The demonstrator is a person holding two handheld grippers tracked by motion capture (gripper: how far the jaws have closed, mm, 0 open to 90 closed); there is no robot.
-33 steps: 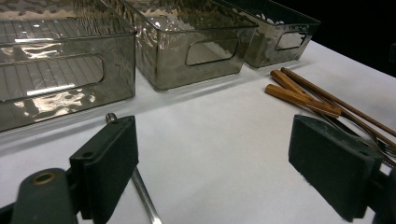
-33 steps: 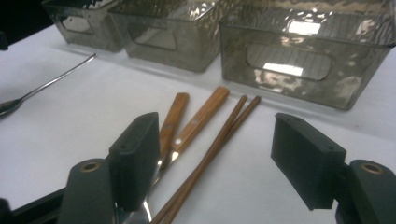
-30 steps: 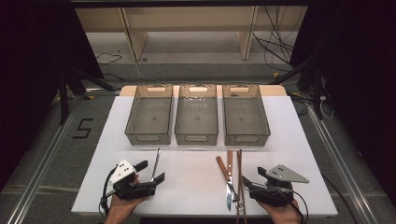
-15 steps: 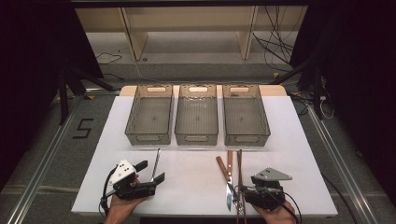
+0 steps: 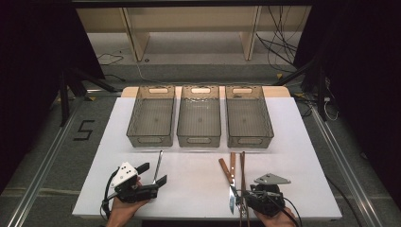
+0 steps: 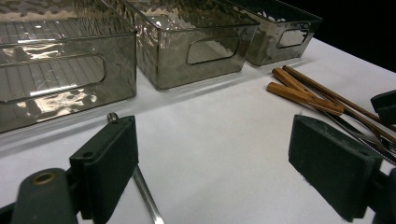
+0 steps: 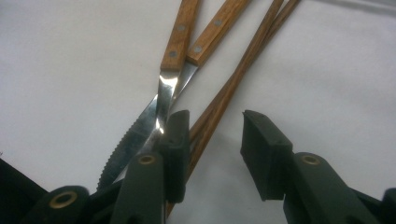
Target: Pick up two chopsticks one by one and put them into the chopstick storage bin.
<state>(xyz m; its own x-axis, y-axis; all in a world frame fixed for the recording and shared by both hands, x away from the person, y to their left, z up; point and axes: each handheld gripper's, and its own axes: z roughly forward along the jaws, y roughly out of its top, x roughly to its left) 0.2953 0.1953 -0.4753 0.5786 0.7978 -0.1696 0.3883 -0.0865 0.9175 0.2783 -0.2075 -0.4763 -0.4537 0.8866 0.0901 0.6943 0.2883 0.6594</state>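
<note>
Right gripper (image 7: 212, 135), jaws apart, straddles the chopsticks (image 7: 233, 84) beside two knives (image 7: 154, 116); it should close on both sticks only. Left gripper (image 6: 212, 154) rests open.

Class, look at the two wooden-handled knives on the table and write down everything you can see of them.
The two knives lie flat on the white table, in front of the middle and right bins. Each has a brown wooden handle with metal rivets and a shiny steel blade; one blade is serrated. The handles point toward the bins, the blades cross near the right gripper, and dark chopsticks lie beside them. The gripper's jaws stand open.
</note>
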